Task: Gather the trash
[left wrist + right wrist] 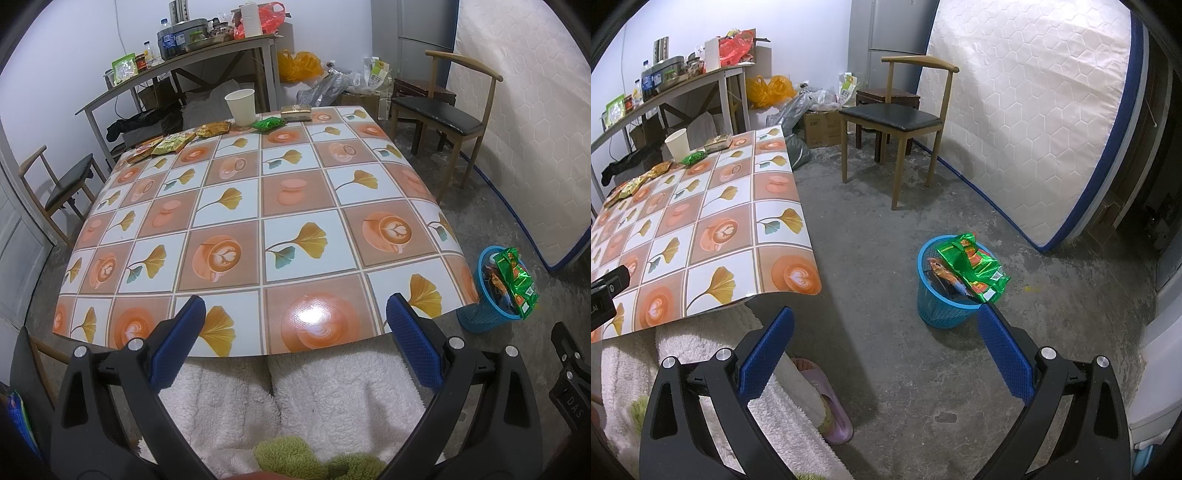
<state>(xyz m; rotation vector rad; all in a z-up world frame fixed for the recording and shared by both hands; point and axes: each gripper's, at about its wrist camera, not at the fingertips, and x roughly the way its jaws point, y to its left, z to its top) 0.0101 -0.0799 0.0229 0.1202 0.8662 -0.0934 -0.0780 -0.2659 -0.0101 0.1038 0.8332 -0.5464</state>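
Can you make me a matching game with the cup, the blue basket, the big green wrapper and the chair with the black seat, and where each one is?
Things:
1. white paper cup
2. blue basket
3. big green wrapper
4. chair with the black seat

Places:
A. sticking out of the top of the basket
B. on the floor, in front of the mattress
C. at the far edge of the table, upright
D. on the floor beside the near end of the table

Pairs: 1-C, 2-D, 3-A, 4-B
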